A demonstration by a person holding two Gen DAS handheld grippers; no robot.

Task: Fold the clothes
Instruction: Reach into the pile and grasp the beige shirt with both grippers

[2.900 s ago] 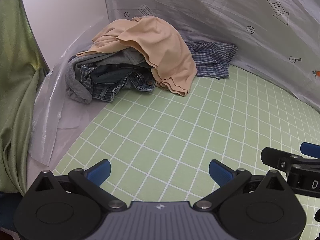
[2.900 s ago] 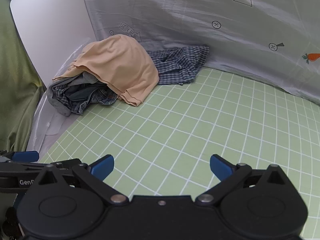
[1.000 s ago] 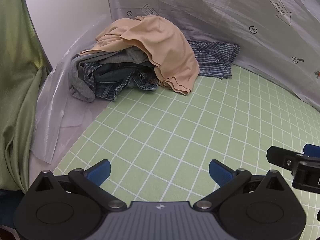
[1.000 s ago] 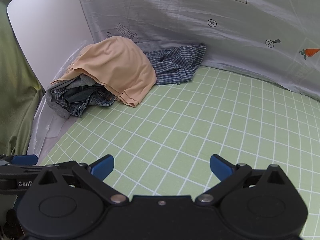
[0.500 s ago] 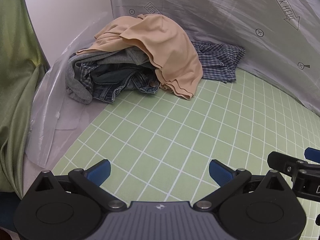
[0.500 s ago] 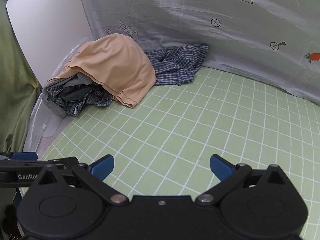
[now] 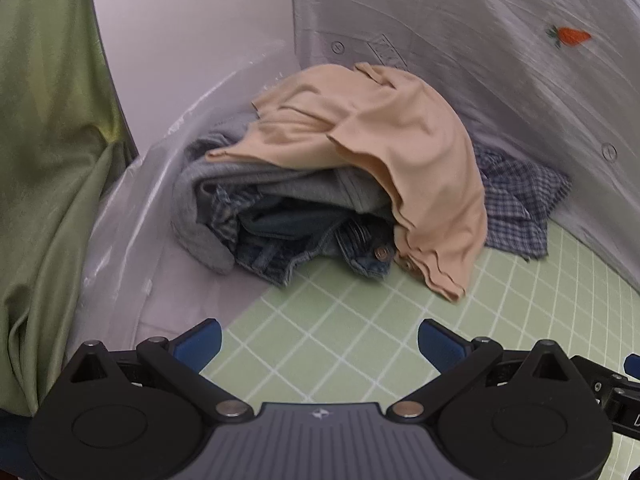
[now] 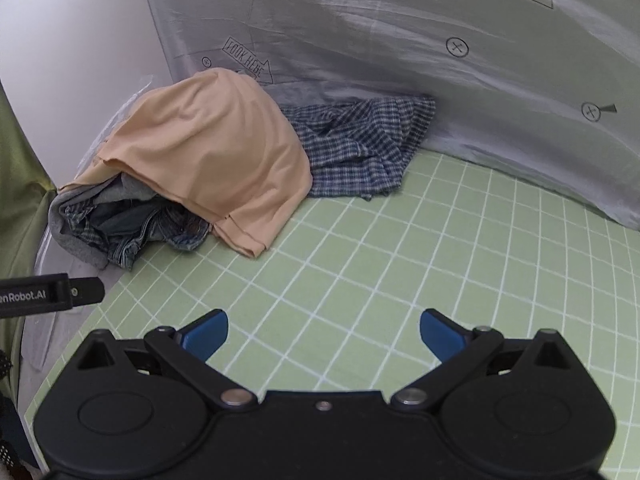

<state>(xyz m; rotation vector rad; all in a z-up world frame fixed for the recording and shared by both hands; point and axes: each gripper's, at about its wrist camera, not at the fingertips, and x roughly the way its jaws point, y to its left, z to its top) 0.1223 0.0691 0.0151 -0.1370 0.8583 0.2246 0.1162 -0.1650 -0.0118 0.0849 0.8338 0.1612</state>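
Note:
A heap of clothes lies in the far left corner of the green checked mat [image 7: 352, 320] [image 8: 400, 260]. A peach shirt [image 7: 392, 152] [image 8: 216, 156] drapes over the top. Under it show a grey garment [image 7: 200, 216] [image 8: 80, 248] and blue jeans [image 7: 304, 248] [image 8: 140, 228]. A blue plaid shirt [image 7: 520, 204] [image 8: 360, 148] lies crumpled to the right of the heap. My left gripper [image 7: 318, 340] is open and empty, a short way in front of the jeans. My right gripper [image 8: 324, 330] is open and empty, farther back over bare mat.
A grey printed sheet [image 7: 500, 60] [image 8: 400, 40] hangs behind the mat, a white wall [image 7: 192, 32] stands at the back left, and a green curtain [image 7: 48, 140] hangs at the left. Clear plastic film [image 7: 128, 240] lines the mat's left edge. The left gripper's body [image 8: 48, 294] shows in the right wrist view.
Both grippers have moved forward toward the clothes heap, the left one much closer and turned left. Their jaws have stayed open. The clothes have not moved.

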